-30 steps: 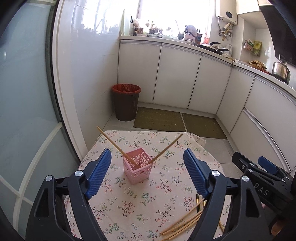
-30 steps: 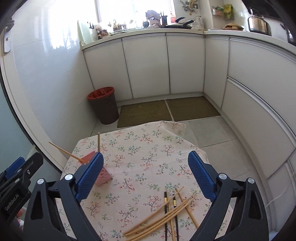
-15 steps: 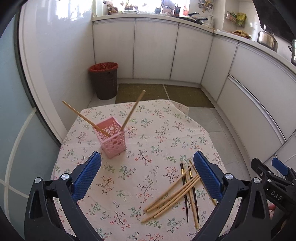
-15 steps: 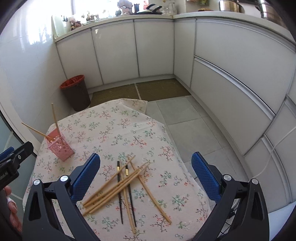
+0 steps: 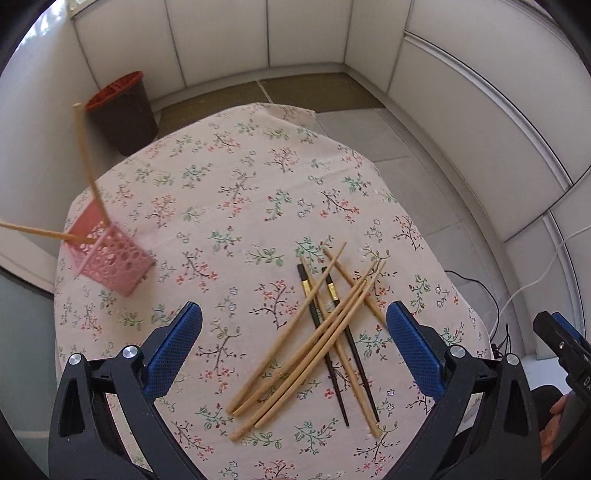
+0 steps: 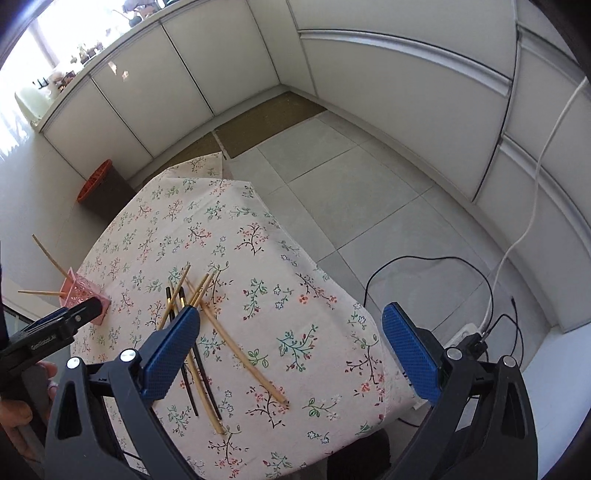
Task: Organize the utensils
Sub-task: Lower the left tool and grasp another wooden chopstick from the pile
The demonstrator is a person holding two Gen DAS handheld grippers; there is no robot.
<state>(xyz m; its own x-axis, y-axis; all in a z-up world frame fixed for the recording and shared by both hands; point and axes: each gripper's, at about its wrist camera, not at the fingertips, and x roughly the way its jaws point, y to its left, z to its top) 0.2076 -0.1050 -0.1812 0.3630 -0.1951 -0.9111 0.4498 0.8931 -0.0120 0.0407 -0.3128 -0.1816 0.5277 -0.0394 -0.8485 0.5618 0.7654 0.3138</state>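
A pile of loose chopsticks [image 5: 325,328], several bamboo ones and two black ones, lies on the floral tablecloth [image 5: 236,184]. A pink lattice holder [image 5: 110,254] at the table's left holds two bamboo chopsticks. My left gripper [image 5: 293,347] is open and empty, above the pile. My right gripper [image 6: 291,350] is open and empty, over the table's right edge, with its left finger over the pile [image 6: 199,317]. The holder also shows in the right wrist view [image 6: 85,295].
A dark bin with a red liner [image 5: 123,110] stands on the floor beyond the table. White cabinets [image 5: 303,33] line the walls. Cables and a power strip [image 6: 469,332] lie on the tiled floor to the right. The table's right edge [image 6: 380,369] drops off.
Both grippers have moved right and tilted down. My left gripper went from facing the pink holder to hovering over the chopstick pile. My right gripper swung toward the table's right edge.
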